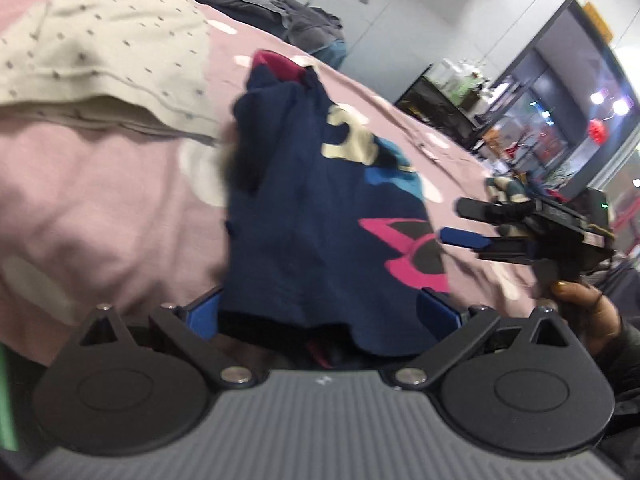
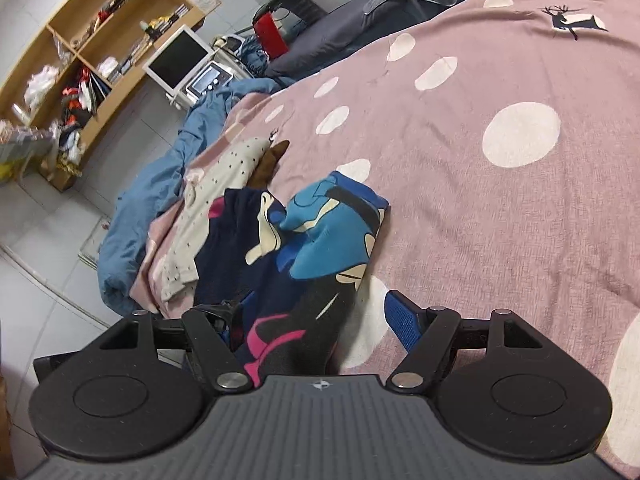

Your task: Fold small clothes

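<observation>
Left wrist view: the left claw (image 1: 320, 312) stands spread wide, its blue pads on either side of the near hem of the navy shirt (image 1: 312, 216), with no pad pressing the cloth. The shirt lies on the pink bedspread (image 1: 100, 208), straight ahead of this claw and touching its front. Its long axis runs away from the claw, the red collar end farthest off and pointing toward the cream dotted garment (image 1: 100, 52), which lies just beside the shirt's far left. The right claw (image 1: 472, 224) comes in from the shirt's right edge, fingers apart and aimed across the shirt; a hand (image 1: 580, 304) holds it.

Right wrist view: the right claw (image 2: 316, 320) is also spread, one blue pad clear of the shirt on the bedspread (image 2: 480, 220), the other finger hidden beside the cloth. The shirt (image 2: 304, 248), with its cartoon print, lies bunched directly ahead and slightly left, stretching away toward the cream garment (image 2: 216, 200). Both claws sit at the shirt's near end, so, judging from this, either could take it; the left looks better centred.
</observation>
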